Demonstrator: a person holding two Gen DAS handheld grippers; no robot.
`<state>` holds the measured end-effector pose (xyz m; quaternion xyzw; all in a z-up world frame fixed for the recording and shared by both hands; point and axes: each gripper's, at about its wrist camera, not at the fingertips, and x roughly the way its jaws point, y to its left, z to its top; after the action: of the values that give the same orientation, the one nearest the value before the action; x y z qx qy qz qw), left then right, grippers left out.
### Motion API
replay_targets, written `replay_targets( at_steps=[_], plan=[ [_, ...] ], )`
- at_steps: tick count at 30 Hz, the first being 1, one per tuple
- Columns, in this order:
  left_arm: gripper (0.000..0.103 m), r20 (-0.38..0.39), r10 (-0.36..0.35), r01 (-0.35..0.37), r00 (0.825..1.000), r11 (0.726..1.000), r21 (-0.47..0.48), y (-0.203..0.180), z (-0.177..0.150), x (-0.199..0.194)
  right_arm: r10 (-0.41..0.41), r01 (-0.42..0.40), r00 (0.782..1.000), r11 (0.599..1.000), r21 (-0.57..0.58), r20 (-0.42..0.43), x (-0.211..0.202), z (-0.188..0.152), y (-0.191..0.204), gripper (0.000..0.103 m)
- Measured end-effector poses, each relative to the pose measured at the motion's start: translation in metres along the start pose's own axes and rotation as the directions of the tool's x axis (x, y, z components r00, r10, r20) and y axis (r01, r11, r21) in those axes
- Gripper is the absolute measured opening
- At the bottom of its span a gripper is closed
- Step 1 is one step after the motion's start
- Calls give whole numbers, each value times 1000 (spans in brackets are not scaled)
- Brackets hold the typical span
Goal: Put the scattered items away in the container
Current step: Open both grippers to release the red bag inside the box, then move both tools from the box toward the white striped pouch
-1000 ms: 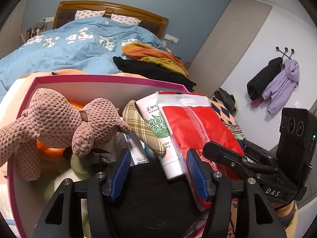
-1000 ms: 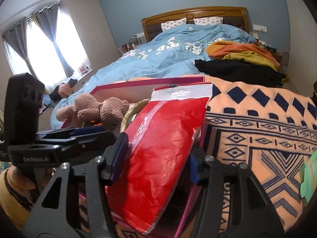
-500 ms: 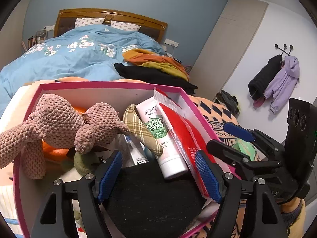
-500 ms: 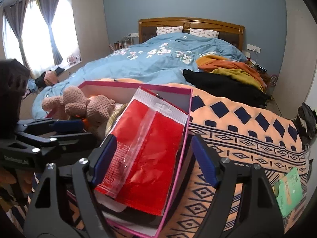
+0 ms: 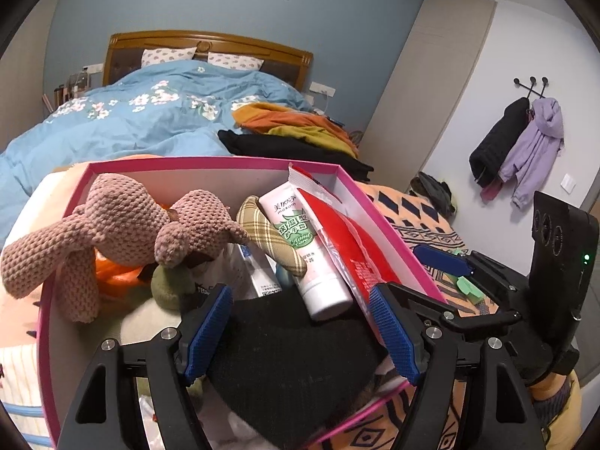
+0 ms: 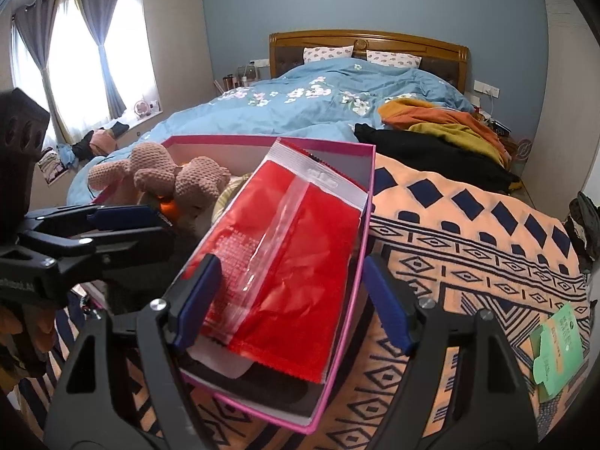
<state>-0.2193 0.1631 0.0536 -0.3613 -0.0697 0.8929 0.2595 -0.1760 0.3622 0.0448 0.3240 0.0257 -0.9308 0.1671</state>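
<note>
Resting on an orange patterned blanket [image 6: 468, 232], the pink box [image 5: 378, 217] is crowded with things; a red packet [image 6: 292, 255] leans along its right-hand wall, its white sealed top pointing toward the bed [image 6: 318, 101], and it lies directly ahead of the right gripper [image 6: 288, 300], between the two blue pads without either one pressing on it; that gripper's jaws stand wide apart, one pad over the box's inside and the other outside the pink wall, above the blanket. Beyond the left gripper [image 5: 300, 330], whose jaws are likewise spread and hold nothing, a black cloth [image 5: 292, 352] fills the near end of the box, sitting between and beneath the pads; just past the pads a white hand-cream tube [image 5: 303, 251] lies tilted beside a plaid pouch [image 5: 270, 236], with the red packet to the right of the tube; farther ahead and to the left of the jaws a brown crocheted toy [image 5: 123, 232] sprawls over the box's rim, one limb hanging outside. To the right of the right gripper's jaws, well apart from the box, a green card packet [image 6: 558, 348] lies on the blanket; past the box, black and mustard-orange clothes [image 6: 442, 123] are heaped on the bed's blue floral duvet.
</note>
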Motion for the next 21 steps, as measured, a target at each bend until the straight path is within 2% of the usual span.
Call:
replay_targets(
  at_steps=[5, 11, 21],
  plan=[
    [82, 35, 4, -5, 999, 1000, 6, -1, -7, -11, 1, 0, 1000, 1000, -26, 25, -8, -4, 7, 79],
    [83, 74, -1, 1, 997, 1000, -6, 0, -16, -28, 42, -39, 999, 997, -69, 30, -12, -10, 23, 79],
    [85, 151, -9, 16, 989, 999, -48, 12, -47, -70, 104, -103, 994, 994, -26, 45, -24, -20, 30, 79]
  ],
)
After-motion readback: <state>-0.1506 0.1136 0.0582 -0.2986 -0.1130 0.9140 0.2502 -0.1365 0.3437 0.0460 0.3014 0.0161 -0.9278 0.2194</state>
